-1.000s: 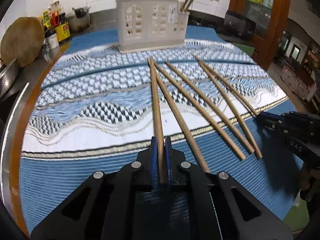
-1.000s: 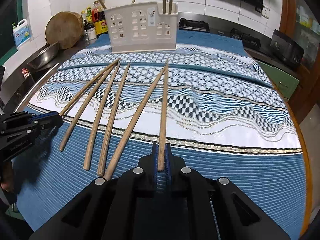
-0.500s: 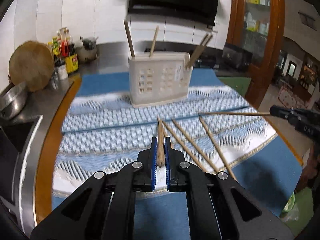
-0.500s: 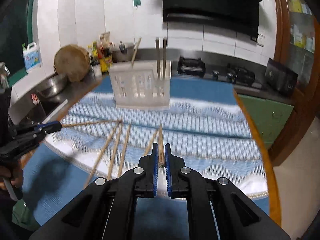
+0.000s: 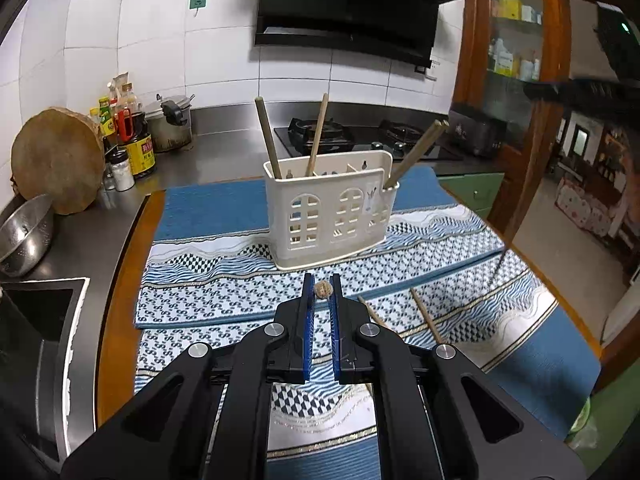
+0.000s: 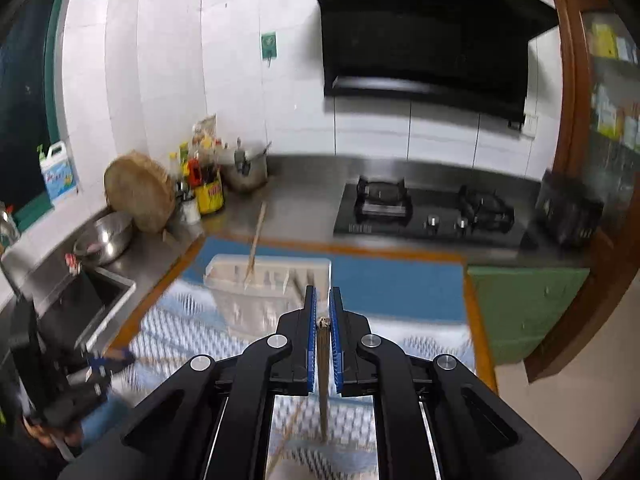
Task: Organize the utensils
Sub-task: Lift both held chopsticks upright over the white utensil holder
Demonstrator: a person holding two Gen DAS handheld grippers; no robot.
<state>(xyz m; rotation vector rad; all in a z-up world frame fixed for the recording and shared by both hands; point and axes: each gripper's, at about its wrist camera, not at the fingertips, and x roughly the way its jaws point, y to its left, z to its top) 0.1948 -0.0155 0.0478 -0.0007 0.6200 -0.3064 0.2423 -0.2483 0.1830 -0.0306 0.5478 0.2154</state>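
In the left wrist view my left gripper (image 5: 322, 286) is shut on a wooden chopstick (image 5: 323, 289), seen end-on between the blue pads. Just beyond stands the white slotted utensil holder (image 5: 332, 216) with several chopsticks upright in it. Two loose chopsticks (image 5: 426, 316) lie on the patterned mat (image 5: 208, 292). My right gripper (image 6: 322, 292) is shut on another chopstick (image 6: 323, 380), which hangs down from the pads, high above the blurred holder (image 6: 268, 276). The right wrist view also catches the left gripper (image 6: 108, 362) low on the left.
A steel counter runs behind the mat with a gas stove (image 5: 320, 136), a pot (image 5: 170, 126), sauce bottles (image 5: 128, 136), a round wooden board (image 5: 58, 160) and a steel bowl (image 5: 24, 236). A sink (image 6: 84, 300) lies to the left, a wooden cabinet (image 5: 516, 80) to the right.
Both grippers have lifted their chopsticks off the mat and risen. The right one climbed much higher, and its chopstick now hangs down. The holder appears closer to the left gripper.
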